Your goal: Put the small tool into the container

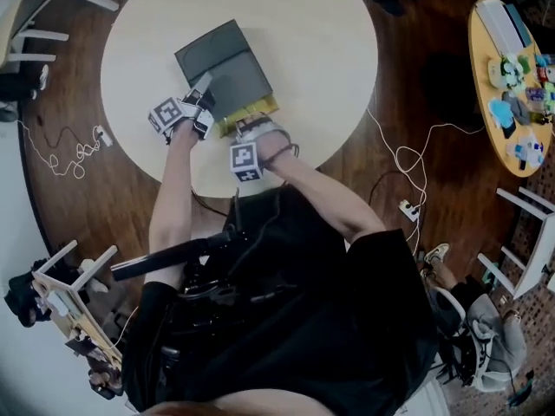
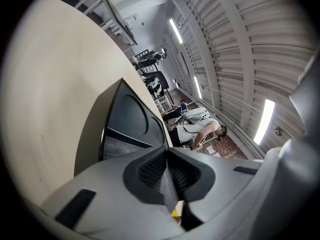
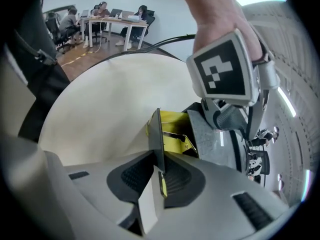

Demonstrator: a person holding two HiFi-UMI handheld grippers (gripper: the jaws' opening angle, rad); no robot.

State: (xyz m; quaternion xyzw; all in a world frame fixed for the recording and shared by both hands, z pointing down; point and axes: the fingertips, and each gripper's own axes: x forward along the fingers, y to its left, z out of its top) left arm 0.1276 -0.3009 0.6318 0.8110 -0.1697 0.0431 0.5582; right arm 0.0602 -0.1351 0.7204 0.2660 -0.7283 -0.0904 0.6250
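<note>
Left tongs sit at the near-left corner of the container. In the left gripper view the left tongs are drawn nearly together, their pads pressing a thin grey panel of the container. The container, a dark grey case, lies flat near the middle of the round desk. Right tongs are at its near edge, just right of the left tongs. In the right gripper view the right tongs stand narrow, clamped on a thin dark flap that stands edge-on. Beyond the flap the container's yellow lining shows, with a slim metal piece lying in it, just past the tong tips. The small tool cannot be identified with certainty; that metal piece is the only candidate, inside the container and not between either pair of pads. A pale strip sits low between the right pads; its nature cannot be told. In the head view both tong tips and the container's near edge are largely covered by the hands and marker cubes.
</note>
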